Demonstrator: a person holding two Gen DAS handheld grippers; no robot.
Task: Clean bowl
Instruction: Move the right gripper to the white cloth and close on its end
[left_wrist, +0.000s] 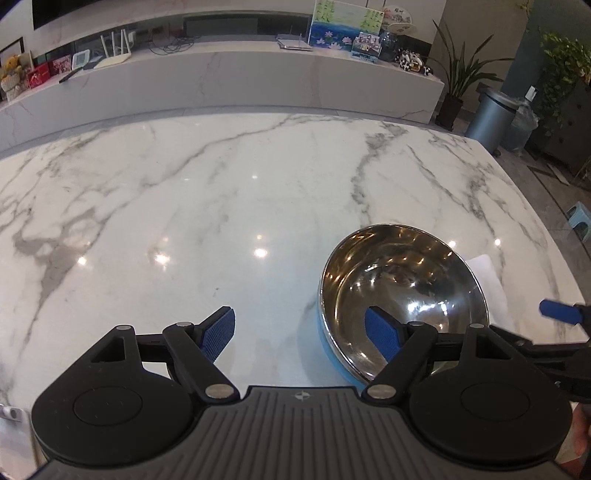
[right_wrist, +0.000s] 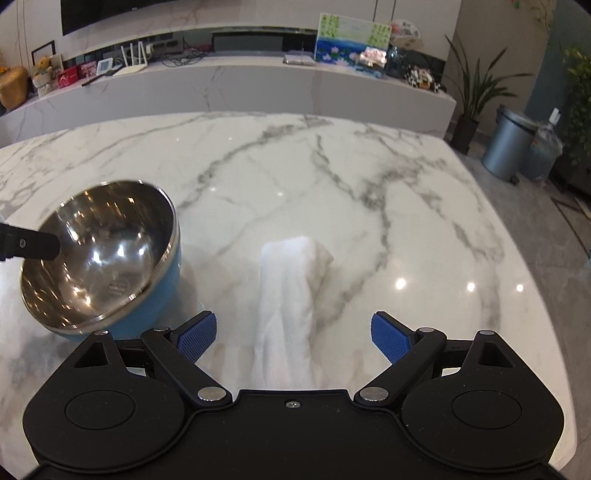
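A steel bowl (left_wrist: 402, 291) with a blue outer shell sits on the white marble table (left_wrist: 184, 206). My left gripper (left_wrist: 301, 334) is open, its right finger over the bowl's near rim and its left finger outside, above the table. In the right wrist view the bowl (right_wrist: 107, 254) is at the left, tilted, with a left-gripper finger (right_wrist: 33, 245) over its rim. A rolled white towel (right_wrist: 291, 295) lies on the table between the fingers of my open right gripper (right_wrist: 293, 338). The towel's edge (left_wrist: 487, 273) shows behind the bowl in the left wrist view.
The marble table's far edge (right_wrist: 258, 114) runs in front of a low marble TV console (right_wrist: 258, 85) with routers, pictures and ornaments. A grey bin (right_wrist: 511, 142) and potted plants (right_wrist: 476, 96) stand on the floor at the right.
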